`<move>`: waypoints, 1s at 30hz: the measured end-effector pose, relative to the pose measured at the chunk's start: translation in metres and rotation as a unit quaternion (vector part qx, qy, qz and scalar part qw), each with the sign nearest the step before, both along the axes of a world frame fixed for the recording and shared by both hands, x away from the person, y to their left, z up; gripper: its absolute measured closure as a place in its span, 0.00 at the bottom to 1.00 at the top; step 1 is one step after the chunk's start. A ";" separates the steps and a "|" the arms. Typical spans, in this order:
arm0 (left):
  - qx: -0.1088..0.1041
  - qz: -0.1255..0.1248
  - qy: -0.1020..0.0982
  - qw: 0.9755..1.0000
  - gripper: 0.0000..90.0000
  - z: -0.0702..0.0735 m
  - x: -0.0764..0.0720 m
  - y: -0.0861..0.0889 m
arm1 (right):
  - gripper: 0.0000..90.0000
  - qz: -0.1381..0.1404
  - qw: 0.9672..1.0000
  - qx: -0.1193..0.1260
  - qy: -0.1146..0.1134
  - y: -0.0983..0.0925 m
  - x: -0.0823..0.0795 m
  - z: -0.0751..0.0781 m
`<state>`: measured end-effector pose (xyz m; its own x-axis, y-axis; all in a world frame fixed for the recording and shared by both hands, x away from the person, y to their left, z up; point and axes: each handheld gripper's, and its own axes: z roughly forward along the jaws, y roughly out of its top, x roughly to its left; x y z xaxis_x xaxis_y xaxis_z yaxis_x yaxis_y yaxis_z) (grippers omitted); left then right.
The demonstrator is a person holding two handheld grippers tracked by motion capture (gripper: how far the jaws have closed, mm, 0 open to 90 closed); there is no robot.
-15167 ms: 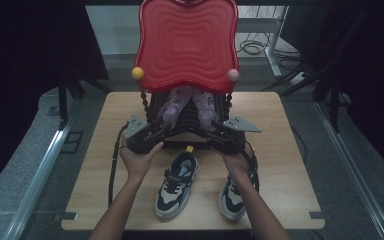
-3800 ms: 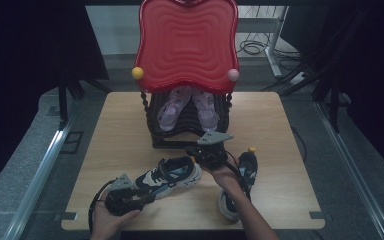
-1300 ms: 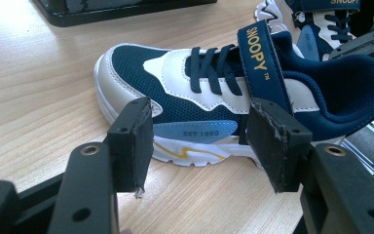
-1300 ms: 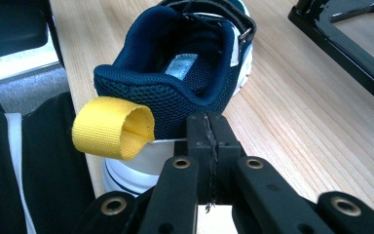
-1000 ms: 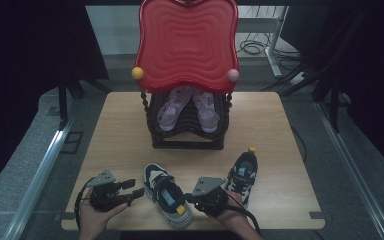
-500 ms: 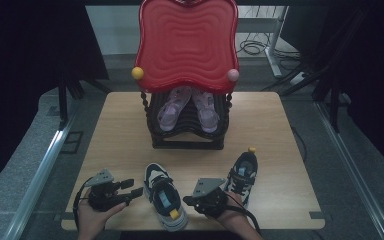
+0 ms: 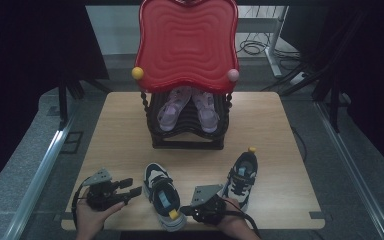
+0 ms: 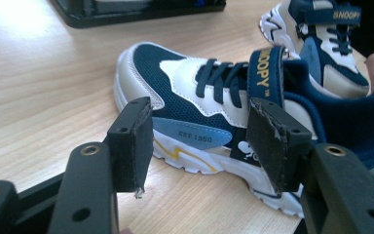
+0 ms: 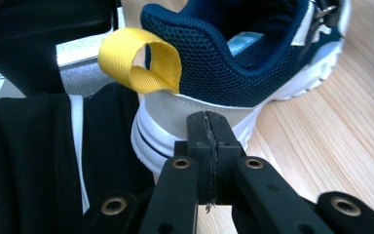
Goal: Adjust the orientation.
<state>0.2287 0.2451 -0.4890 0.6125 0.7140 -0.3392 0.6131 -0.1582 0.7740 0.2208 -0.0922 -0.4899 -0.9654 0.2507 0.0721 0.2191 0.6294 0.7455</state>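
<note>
Navy-and-white near shoe [image 7: 162, 195] lies in front of the black rack [image 7: 187, 135]; my left tongs [image 7: 132, 189] gape empty just left of it, my right tongs [image 9: 208, 127] pressed shut at its heel.

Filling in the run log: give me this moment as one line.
left gripper: open, beside near sneaker | right gripper: shut, empty, at its heel | far sneaker: on table
</note>
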 end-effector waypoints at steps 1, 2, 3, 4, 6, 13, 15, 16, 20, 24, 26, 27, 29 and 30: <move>-0.004 0.004 -0.001 1.000 0.48 0.001 0.000 0.002 | 1.00 0.002 1.000 0.000 0.000 0.002 0.000 0.000; -0.007 0.007 -0.002 1.000 0.48 0.002 -0.001 0.004 | 1.00 0.004 1.000 0.001 0.000 0.004 -0.001 0.000; -0.008 0.011 -0.003 1.000 0.48 0.003 -0.001 0.007 | 1.00 0.005 1.000 0.002 0.001 0.006 -0.002 -0.001; -0.010 0.012 -0.004 1.000 0.48 0.004 -0.001 0.008 | 1.00 0.008 1.000 0.005 0.001 0.008 -0.002 -0.001; -0.012 0.017 -0.005 1.000 0.48 0.005 -0.001 0.011 | 1.00 0.010 1.000 0.007 0.003 0.012 -0.002 -0.002; -0.016 0.022 -0.006 1.000 0.48 0.006 -0.001 0.016 | 1.00 0.023 1.000 0.009 0.001 0.028 -0.001 -0.003; -0.015 0.021 -0.004 1.000 0.48 0.006 -0.001 0.016 | 1.00 0.026 1.000 0.012 0.000 0.033 0.000 -0.003; -0.015 0.021 -0.003 1.000 0.48 0.006 -0.001 0.015 | 1.00 0.027 1.000 0.012 0.001 0.034 0.000 -0.004; -0.013 0.019 0.000 1.000 0.47 0.005 0.000 0.015 | 1.00 0.029 0.999 0.017 0.001 0.039 0.001 -0.005; -0.013 0.018 0.004 1.000 0.47 0.003 0.000 0.014 | 1.00 0.029 0.999 0.017 0.001 0.043 0.002 -0.005; -0.012 0.018 0.004 1.000 0.47 0.003 0.000 0.014 | 1.00 0.030 0.999 0.018 0.000 0.044 0.002 -0.005; -0.012 0.018 0.004 1.000 0.47 0.003 0.000 0.014 | 1.00 0.030 0.999 0.017 0.000 0.045 0.002 -0.005; -0.013 0.018 0.004 1.000 0.47 0.003 0.000 0.014 | 1.00 0.031 0.999 0.017 -0.002 0.047 0.002 -0.005; -0.013 0.018 0.005 1.000 0.47 0.003 0.000 0.014 | 1.00 0.032 0.999 0.017 -0.002 0.047 0.002 -0.005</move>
<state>0.2292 0.2590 -0.4859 0.5826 0.7272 -0.3629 0.6253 -0.1159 0.7717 0.2230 -0.0450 -0.4950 -0.9795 0.1865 0.0757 0.1767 0.6165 0.7673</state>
